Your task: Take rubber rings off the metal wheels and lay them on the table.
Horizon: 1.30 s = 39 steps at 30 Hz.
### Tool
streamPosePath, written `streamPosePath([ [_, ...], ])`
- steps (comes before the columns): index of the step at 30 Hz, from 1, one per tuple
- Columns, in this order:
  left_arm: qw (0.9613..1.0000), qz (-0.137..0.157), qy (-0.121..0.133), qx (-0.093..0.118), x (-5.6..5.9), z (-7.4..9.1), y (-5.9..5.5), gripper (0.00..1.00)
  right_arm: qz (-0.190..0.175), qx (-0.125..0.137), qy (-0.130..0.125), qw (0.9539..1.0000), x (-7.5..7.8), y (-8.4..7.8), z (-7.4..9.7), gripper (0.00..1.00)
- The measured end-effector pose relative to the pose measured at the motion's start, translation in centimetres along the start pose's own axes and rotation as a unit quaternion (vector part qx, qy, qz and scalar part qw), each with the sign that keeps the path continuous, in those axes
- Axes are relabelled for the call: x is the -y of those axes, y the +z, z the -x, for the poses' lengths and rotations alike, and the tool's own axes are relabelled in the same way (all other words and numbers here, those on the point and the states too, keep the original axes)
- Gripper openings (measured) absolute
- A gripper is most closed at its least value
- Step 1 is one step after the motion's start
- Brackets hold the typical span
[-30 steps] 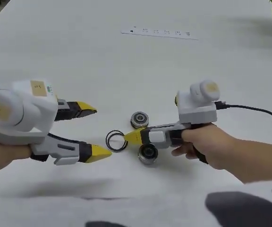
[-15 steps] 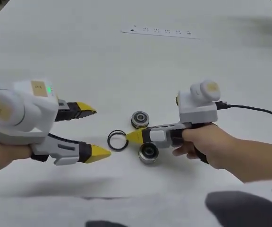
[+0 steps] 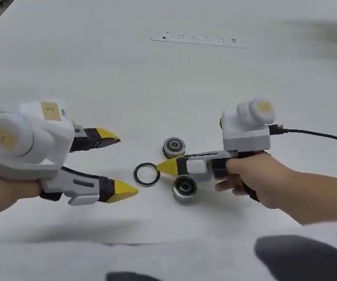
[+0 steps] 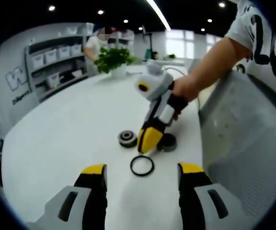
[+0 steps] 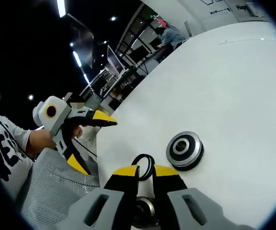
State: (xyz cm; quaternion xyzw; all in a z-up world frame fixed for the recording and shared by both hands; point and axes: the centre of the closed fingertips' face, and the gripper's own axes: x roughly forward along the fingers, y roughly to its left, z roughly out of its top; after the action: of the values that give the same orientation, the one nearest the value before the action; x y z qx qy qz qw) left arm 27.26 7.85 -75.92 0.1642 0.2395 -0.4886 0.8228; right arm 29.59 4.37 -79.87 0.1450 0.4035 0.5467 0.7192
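The right claw (image 3: 167, 168) is hovering low over the counter (image 3: 157, 88) with its jaws drawn almost together, just a sliver of gap showing between the yellow tips in the right gripper view. The loose rubber ring (image 3: 146, 174) is lying flat right off those tips, and from here I cannot tell whether the claw is pinching the ring's near edge or only nosing it. One metal wheel (image 3: 173, 147) is sitting just to one side of the right claw. The other wheel (image 3: 184, 188) is tucking in close on the opposite flank, partly under the jaws in that claw's own view. The left claw (image 3: 116, 163) is standing wide apart, holding nothing, its open mouth facing the ring from the far side. Now the danger: if the right claw is pulling away with the ring snagged on a tip, that ring is going to skid or flip off its spot. With a wheel crowding each flank, any sideways swing is risking a knock that sends one rolling across the counter. The left claw moving in while the right one is sitting there is inviting a tip-to-tip clash over the ring. And a round wheel gripped off-centre is liable to be squirting out of the jaws.
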Motion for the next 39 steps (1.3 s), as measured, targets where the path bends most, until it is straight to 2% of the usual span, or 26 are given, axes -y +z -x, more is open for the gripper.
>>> streamPosePath([
  [8, 1.0000, 0.000, 0.001, 0.000, -0.3, 0.0, 0.3, 0.60, 0.038, -0.007, 0.005, 0.9993, -0.9, 0.4, 0.4, 0.10],
  [17, 1.0000, 0.001, 0.003, 0.002, -0.6, 0.0, 0.9, 0.60, 0.063, 0.007, 0.009, 0.9980, -1.2, 1.6, 1.4, 0.11],
  [25, 0.9999, 0.008, 0.007, 0.005, -1.0, 0.0, 1.5, 0.60, 0.078, 0.023, -0.003, 0.9967, -0.5, 2.7, 2.9, 0.14],
  [32, 0.9998, 0.016, 0.011, 0.007, -1.8, -0.1, 1.9, 0.60, 0.090, 0.034, -0.017, 0.9952, 0.2, 3.4, 4.2, 0.15],
  [39, 0.9998, 0.016, 0.012, 0.006, -2.8, -0.5, 2.2, 0.59, 0.122, 0.027, -0.030, 0.9917, 0.9, 3.6, 4.7, 0.16],
])
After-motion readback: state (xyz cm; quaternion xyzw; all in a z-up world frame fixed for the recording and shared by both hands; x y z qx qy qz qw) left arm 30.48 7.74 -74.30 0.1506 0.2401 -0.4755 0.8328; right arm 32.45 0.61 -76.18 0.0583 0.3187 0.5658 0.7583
